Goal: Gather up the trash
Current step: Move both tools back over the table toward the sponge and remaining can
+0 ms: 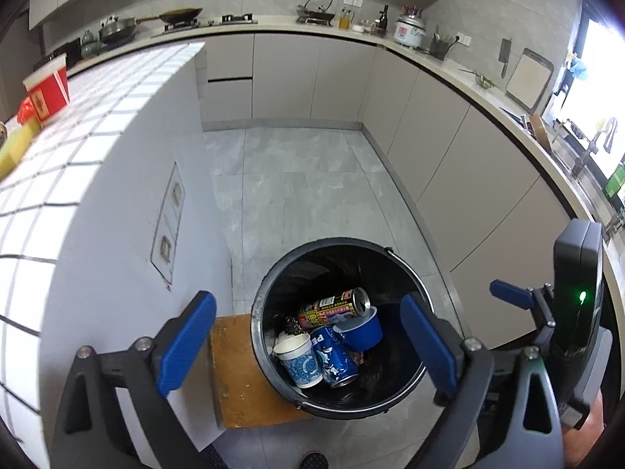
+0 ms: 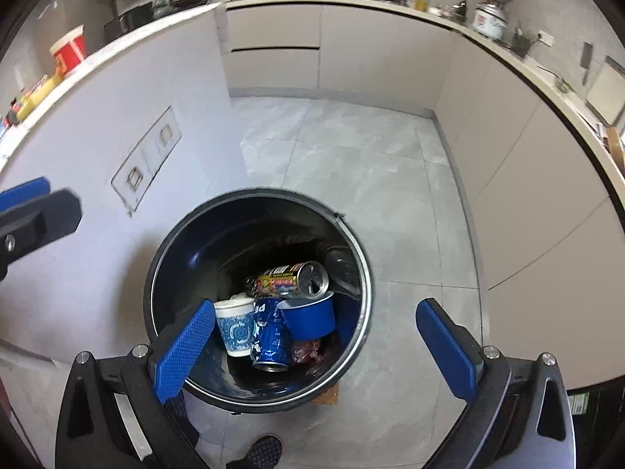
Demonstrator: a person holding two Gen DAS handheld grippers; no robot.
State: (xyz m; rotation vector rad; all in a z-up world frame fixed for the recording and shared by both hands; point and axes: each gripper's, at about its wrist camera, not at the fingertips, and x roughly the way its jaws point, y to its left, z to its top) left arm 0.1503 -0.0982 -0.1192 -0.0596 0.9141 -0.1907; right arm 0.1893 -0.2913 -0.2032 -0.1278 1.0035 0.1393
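Two hand-held grippers over a trash bin, both spread and empty.

Nearest, left hand-held gripper (image 1: 308, 346) and right hand-held gripper (image 2: 316, 346), fingers wide apart. Below, black trash bin (image 2: 353, 234) on the floor (image 2: 351, 156), holding a patterned paper cup (image 2: 235, 326), blue can (image 2: 270, 338), blue bowl (image 2: 312, 316) and yellow-red can (image 2: 293, 279). Beyond, worktop (image 1: 297, 26) with pans.

bin (image 1: 273, 383): one
cans (image 2: 291, 279): two
paper cup (image 2: 234, 326): one
blue tub (image 1: 361, 330): one
grippers: two
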